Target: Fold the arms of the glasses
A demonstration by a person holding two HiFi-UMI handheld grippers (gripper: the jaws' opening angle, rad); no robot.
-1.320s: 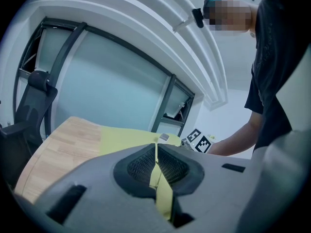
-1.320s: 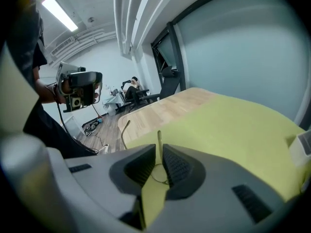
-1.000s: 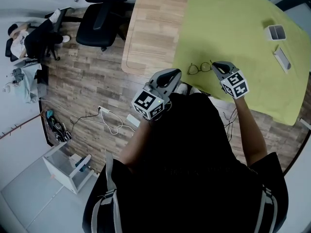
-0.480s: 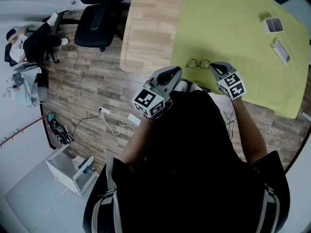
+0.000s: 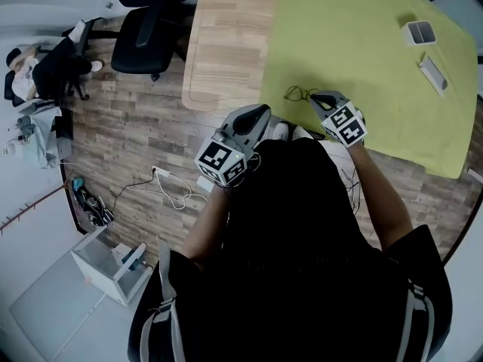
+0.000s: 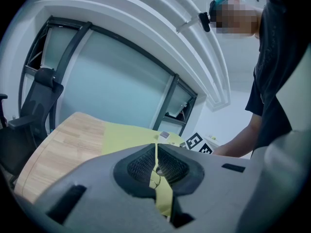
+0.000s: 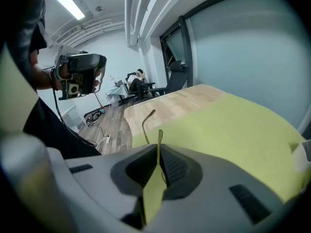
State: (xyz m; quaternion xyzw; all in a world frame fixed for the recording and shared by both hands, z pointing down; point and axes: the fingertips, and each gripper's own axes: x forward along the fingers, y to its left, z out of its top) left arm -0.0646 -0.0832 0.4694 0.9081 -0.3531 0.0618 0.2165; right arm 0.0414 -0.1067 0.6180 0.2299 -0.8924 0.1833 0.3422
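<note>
Glasses (image 5: 295, 93): round wire rims, arm between ribbed fingers (image 7: 176, 167) of right gripper (image 5: 314, 97)

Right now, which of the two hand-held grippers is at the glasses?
The right hand-held gripper: its jaws are shut on one arm of the glasses on the green cloth. The left hand-held gripper, shut and empty, hangs beside the table.

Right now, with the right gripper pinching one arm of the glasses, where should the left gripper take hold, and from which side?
Probably the free arm, near its curved tip, coming from the person's left. It sticks out clear of the right gripper, with the glasses near the cloth's front edge. The left gripper is shut and must open first.
</note>
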